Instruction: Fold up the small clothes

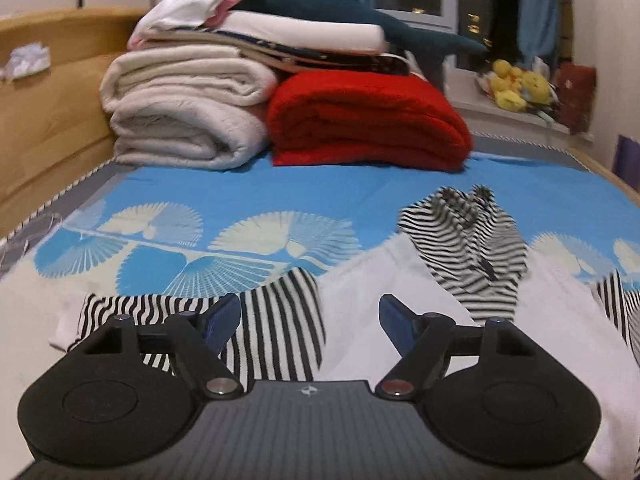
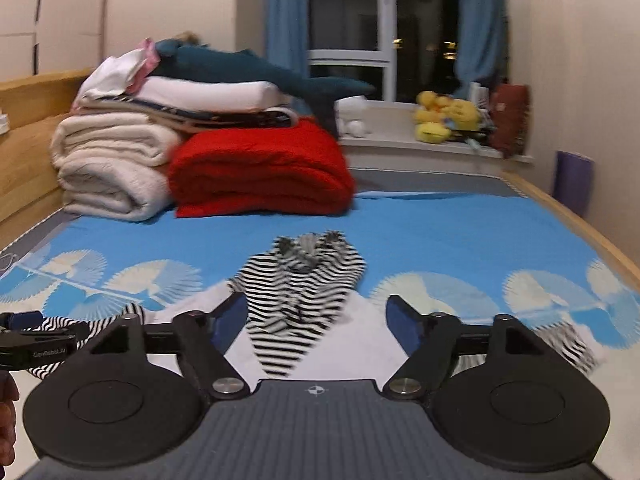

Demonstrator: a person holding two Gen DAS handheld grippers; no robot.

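Both the left tool [image 1: 310,316] and the right tool [image 2: 316,316] gape wide, grasping nothing. Below: striped garment [image 2: 298,292] on blue bed [image 2: 420,232]; folded blankets [image 2: 256,172] far left.

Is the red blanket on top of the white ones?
No, the red blanket lies on the bed beside the white blankets.

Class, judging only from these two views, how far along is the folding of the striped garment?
Done: nothing visibly folded; the striped garment lies crumpled on the blue sheet.
In hand: nothing; left hand-held gripper and right hand-held gripper are both open, empty.
Left: spreading it flat and every fold.
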